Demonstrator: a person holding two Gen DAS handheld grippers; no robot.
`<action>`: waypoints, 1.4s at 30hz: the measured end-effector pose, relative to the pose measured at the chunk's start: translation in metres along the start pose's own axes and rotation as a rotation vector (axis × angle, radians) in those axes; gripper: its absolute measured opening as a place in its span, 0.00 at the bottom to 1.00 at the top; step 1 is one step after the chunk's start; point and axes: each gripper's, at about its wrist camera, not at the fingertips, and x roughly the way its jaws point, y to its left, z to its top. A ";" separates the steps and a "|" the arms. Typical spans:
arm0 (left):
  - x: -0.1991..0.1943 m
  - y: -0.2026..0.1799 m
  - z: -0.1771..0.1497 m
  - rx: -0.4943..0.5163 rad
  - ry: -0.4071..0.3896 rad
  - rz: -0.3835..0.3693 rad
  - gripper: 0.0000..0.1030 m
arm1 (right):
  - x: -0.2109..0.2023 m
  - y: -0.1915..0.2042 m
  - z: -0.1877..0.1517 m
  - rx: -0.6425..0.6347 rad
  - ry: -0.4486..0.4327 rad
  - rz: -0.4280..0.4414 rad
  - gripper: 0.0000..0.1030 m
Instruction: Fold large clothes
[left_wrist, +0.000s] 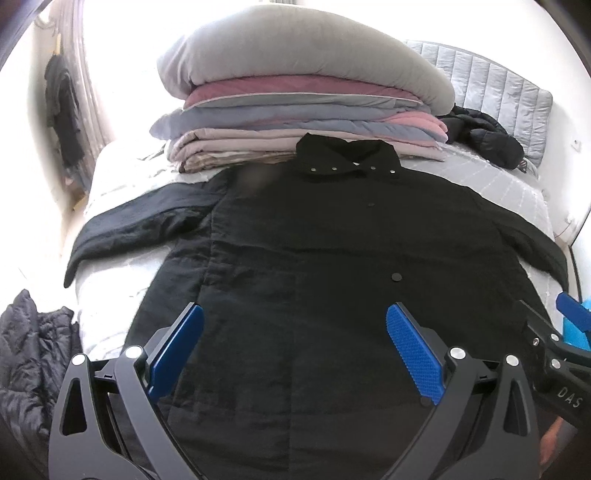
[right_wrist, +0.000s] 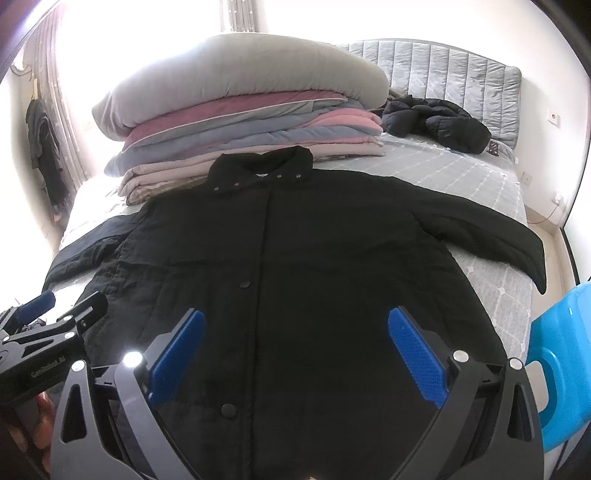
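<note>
A large black padded coat (left_wrist: 314, 251) lies flat and face up on the bed, collar at the far end, both sleeves spread out to the sides. It also shows in the right wrist view (right_wrist: 295, 258). My left gripper (left_wrist: 295, 317) hovers above the coat's lower left part, jaws wide open and empty. My right gripper (right_wrist: 295, 321) hovers above the coat's lower middle, jaws wide open and empty. The right gripper shows at the right edge of the left wrist view (left_wrist: 561, 332). The left gripper shows at the left edge of the right wrist view (right_wrist: 48, 325).
A tall stack of folded quilts (left_wrist: 295, 96) topped by a grey one stands behind the collar. A dark puffer jacket (right_wrist: 436, 122) lies at the far right by the headboard. Another dark garment (left_wrist: 29, 350) hangs at the bed's left side. A blue plastic stool (right_wrist: 561, 362) stands on the right.
</note>
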 end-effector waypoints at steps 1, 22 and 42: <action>0.001 0.000 0.000 -0.003 0.006 -0.009 0.93 | 0.000 0.000 0.000 0.003 0.002 0.002 0.93; 0.003 -0.006 -0.004 0.053 0.014 -0.008 0.93 | 0.001 0.000 -0.002 -0.009 0.000 0.016 0.93; 0.002 -0.007 -0.005 0.072 0.008 0.002 0.93 | 0.001 0.000 -0.003 -0.012 0.005 0.007 0.93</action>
